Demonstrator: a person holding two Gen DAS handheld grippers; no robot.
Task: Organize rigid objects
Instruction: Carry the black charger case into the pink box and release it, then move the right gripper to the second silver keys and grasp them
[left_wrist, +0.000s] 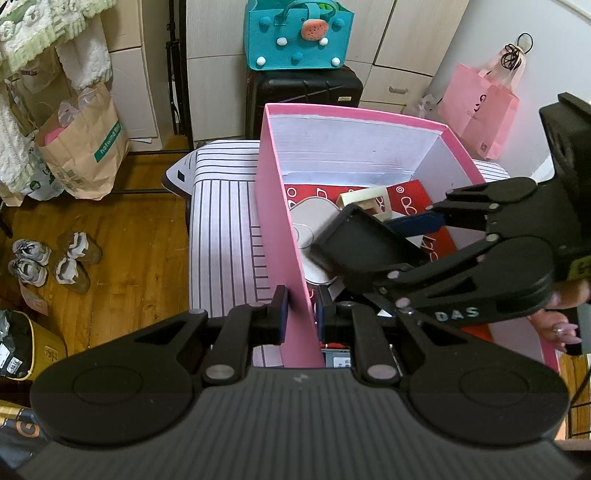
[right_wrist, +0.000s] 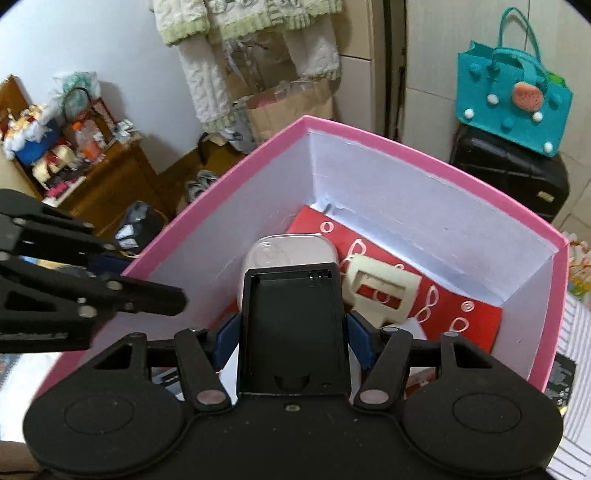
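Observation:
A pink box with white inner walls stands on a striped surface. My left gripper straddles the box's near left wall, one finger on each side, and is shut on it. My right gripper is shut on a flat black tray-like case and holds it over the inside of the box; the case also shows in the left wrist view. In the box lie a red patterned sheet, a white rounded lid and a cream frame piece.
A striped cloth covers the support under the box. A black suitcase with a teal felt bag stands behind. A pink bag hangs right. A paper bag and shoes are on the wood floor at left.

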